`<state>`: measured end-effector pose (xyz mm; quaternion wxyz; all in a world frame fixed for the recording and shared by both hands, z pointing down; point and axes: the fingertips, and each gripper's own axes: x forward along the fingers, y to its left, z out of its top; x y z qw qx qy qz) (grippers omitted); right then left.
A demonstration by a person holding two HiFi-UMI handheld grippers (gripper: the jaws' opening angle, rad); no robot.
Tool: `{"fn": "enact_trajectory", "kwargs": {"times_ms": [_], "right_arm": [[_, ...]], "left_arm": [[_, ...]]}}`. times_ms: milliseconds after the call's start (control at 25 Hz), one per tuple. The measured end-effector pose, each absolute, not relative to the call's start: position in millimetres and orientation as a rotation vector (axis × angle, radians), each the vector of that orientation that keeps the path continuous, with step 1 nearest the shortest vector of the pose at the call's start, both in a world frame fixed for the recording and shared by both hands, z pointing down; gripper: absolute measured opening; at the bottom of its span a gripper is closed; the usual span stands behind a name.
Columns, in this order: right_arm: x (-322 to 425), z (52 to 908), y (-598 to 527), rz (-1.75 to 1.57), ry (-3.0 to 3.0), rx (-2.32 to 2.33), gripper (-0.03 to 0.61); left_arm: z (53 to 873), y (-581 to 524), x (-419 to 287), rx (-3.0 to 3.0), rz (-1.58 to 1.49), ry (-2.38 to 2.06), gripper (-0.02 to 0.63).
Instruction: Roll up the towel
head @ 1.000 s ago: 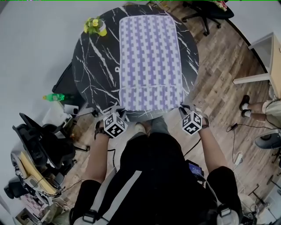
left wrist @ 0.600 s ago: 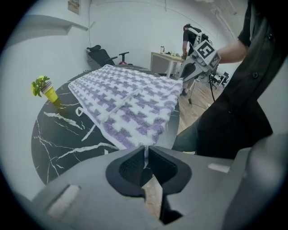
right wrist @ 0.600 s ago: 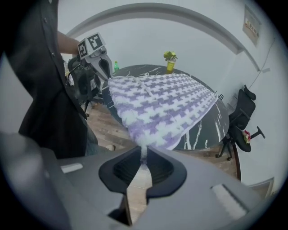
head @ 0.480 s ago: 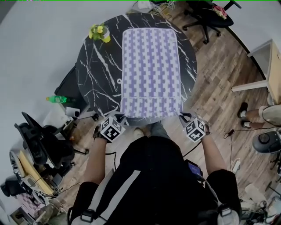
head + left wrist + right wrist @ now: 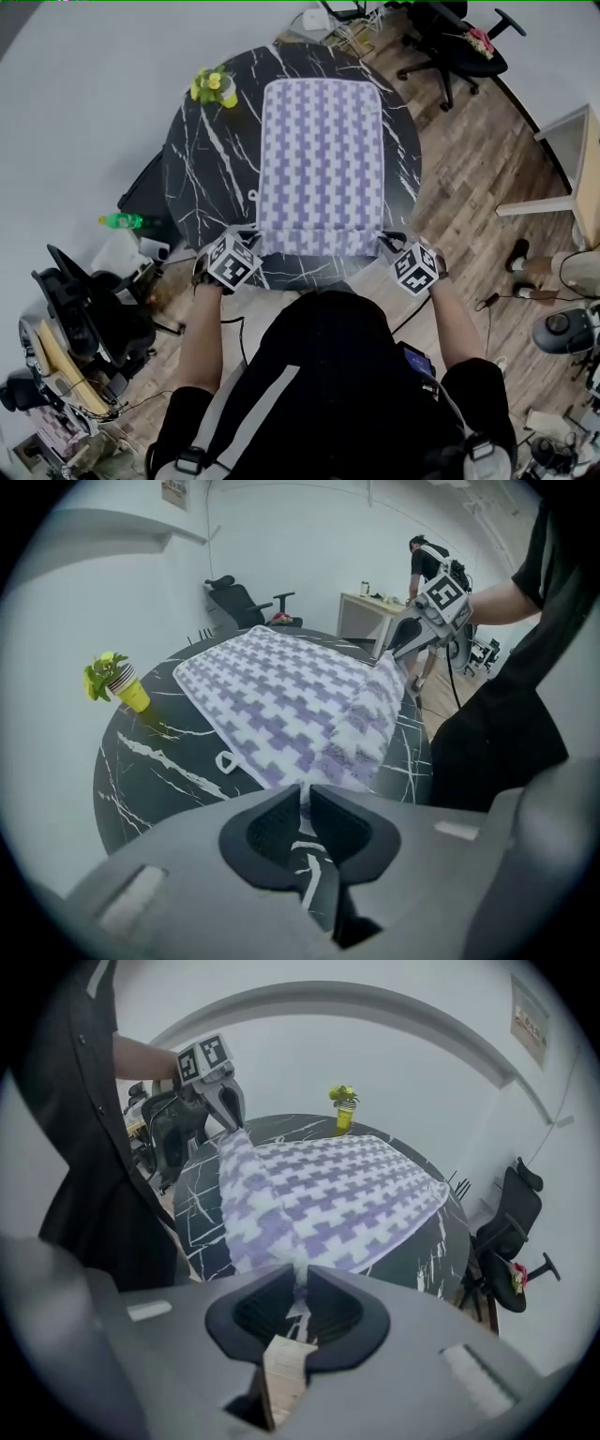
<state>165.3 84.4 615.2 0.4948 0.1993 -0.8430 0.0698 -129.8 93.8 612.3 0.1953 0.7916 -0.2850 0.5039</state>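
A purple-and-white checked towel (image 5: 322, 164) lies spread lengthwise on the round black marble table (image 5: 202, 173). Its near edge is lifted off the tabletop and held at both corners. My left gripper (image 5: 247, 246) is shut on the near left corner, and in the left gripper view the cloth (image 5: 281, 700) runs into the pinched jaws (image 5: 305, 799). My right gripper (image 5: 388, 246) is shut on the near right corner, with the towel (image 5: 328, 1194) pulled taut from its jaws (image 5: 300, 1283). Each gripper shows in the other's view: the right one (image 5: 411, 637) and the left one (image 5: 227, 1102).
A yellow pot with a small plant (image 5: 212, 86) stands at the table's far left. A black office chair (image 5: 450, 42) and a white desk (image 5: 572, 141) are off to the right. A green bottle (image 5: 122, 221) and cluttered gear lie on the floor at left.
Both grippers have risen and moved forward over the table's near edge, carrying the towel's hanging near edge up with them.
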Motion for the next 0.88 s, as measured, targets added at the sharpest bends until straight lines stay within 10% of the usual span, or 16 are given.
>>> {"fn": "enact_trajectory", "kwargs": {"times_ms": [880], "right_arm": [[166,605,19,0.092,-2.076,0.722,0.127]], "left_arm": [[593,25,-152,2.192,1.244,-1.348,0.120]]}}
